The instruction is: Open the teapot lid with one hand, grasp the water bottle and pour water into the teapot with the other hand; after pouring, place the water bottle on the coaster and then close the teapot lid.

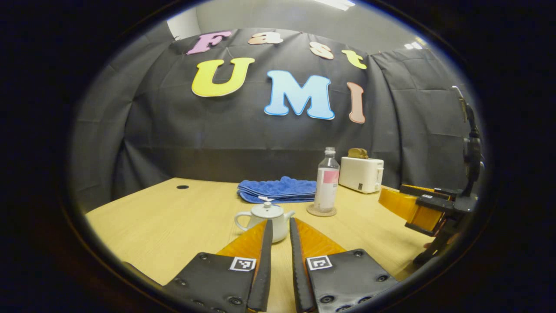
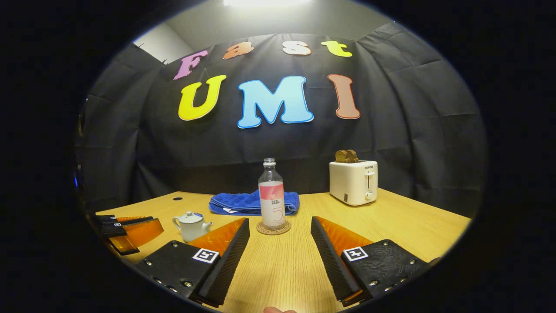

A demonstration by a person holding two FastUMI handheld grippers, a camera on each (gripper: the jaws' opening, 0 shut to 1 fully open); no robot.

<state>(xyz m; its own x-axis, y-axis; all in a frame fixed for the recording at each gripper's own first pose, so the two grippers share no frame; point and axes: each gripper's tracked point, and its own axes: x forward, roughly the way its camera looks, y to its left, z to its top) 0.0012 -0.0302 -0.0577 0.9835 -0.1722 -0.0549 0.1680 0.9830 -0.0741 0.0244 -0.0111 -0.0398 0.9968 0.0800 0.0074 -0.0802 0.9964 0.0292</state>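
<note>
Left gripper (image 1: 280, 226) at the bottom centre of the left gripper view, fingers drawn nearly together with just a narrow slit between them, gripping nothing, tips aimed at the teapot (image 1: 266, 219) just beyond. Teapot white, lid on, standing on the wooden table (image 1: 165, 221) at centre frame. To its right, upright on a round coaster (image 1: 322, 211), a clear water bottle (image 1: 326, 180) with a pink label. Behind both, a folded blue towel (image 1: 278, 190); farther right, a white toaster (image 1: 361, 174) with bread in its slots. At the right edge of that view, the right gripper (image 1: 393, 198), held above the table. In the right gripper view, right gripper (image 2: 280, 226) at the bottom, fingers spread wide, empty, touching nothing, bottle (image 2: 272, 199) and coaster (image 2: 273, 228) standing beyond the gap at centre. Teapot (image 2: 191, 225) at lower left, left gripper (image 2: 161, 227) just beside it near the left edge. Towel (image 2: 243, 202) behind the bottle, toaster (image 2: 353, 181) at right.
</note>
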